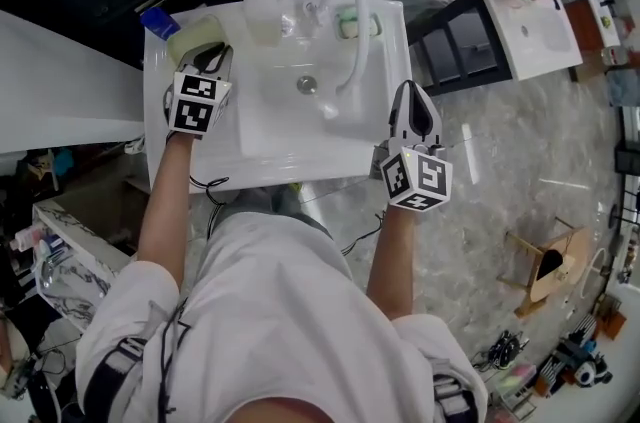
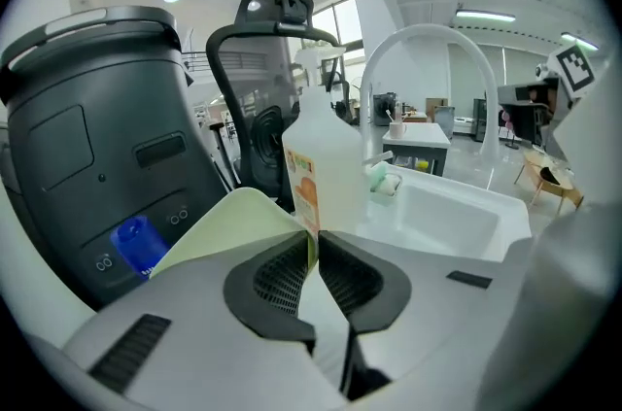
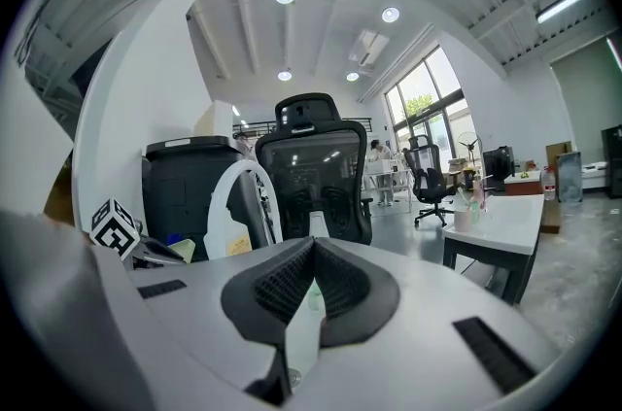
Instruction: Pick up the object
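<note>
Sponge [image 1: 192,39], pale green, at back-left corner of sink [image 1: 300,166], long axis roughly left to right; left gripper [image 1: 212,59] right on it, jaws pressed together, near edge seemingly pinched at the tips; bottle [image 1: 262,6] just beside, then faucet [image 1: 352,21]; right gripper [image 1: 410,91] well apart, jaws closed on nothing.

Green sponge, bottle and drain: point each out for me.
green sponge [image 1: 194,38], head view, its top face.
bottle [image 1: 262,13], head view, its body.
drain [image 1: 307,84], head view, its centre.
</note>
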A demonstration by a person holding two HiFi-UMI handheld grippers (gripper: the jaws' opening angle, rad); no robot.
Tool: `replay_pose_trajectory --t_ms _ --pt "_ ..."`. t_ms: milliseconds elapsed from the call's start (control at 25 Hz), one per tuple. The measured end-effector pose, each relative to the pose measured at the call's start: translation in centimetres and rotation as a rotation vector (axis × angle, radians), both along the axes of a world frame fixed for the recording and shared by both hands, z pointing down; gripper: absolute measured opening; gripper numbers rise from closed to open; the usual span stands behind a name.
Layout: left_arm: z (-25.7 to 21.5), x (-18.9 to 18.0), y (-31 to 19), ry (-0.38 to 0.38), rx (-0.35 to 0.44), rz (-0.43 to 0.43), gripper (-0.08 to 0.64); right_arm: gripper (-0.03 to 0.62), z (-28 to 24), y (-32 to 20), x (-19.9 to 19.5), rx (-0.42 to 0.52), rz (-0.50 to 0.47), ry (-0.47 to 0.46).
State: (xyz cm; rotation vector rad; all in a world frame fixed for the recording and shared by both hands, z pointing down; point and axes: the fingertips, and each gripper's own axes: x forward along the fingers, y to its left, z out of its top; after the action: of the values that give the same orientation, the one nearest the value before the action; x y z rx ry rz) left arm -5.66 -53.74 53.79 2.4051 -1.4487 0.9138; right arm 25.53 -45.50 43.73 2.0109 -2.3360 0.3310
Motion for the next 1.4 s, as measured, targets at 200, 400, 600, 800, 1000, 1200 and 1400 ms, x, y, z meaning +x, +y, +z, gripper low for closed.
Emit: replay_pose_trajectory --t_ms 200,400,600,800,1000,1200,1400 --pt "-4.3 0.5 2.5 0.041 0.092 -0.015 0.051 0.008 -1.3 1.5 0.0 0.021 -0.025 -0.002" --pt "-8.5 1.0 5.1 0.081 0.186 -0.024 0.05 0.008 -2.7 2.6 -0.2 0.053 -0.046 -0.007" --pt "-12.0 1.0 7.3 0.105 0.271 -0.036 0.049 0.008 -4.0 3.3 -0.5 0.081 -0.066 -0.005" --pt "-14.0 0.1 8.9 0.171 0.319 -0.082 0.049 0.008 -4.8 4.0 -0.8 0.094 -0.084 -0.003" --pt "-15.7 -0.1 10.9 0.182 0.379 -0.085 0.049 0.008 -5.2 4.5 -0.9 0.105 -0.096 0.005" --pt "-17.8 -0.2 11.8 0.162 0.446 -0.075 0.049 0.008 -5.9 4.3 -1.5 0.134 -0.116 0.016" --pt "-18.3 -0.8 12.0 0.163 0.461 -0.074 0.049 0.008 -6.4 4.4 -2.1 0.154 -0.119 0.033"
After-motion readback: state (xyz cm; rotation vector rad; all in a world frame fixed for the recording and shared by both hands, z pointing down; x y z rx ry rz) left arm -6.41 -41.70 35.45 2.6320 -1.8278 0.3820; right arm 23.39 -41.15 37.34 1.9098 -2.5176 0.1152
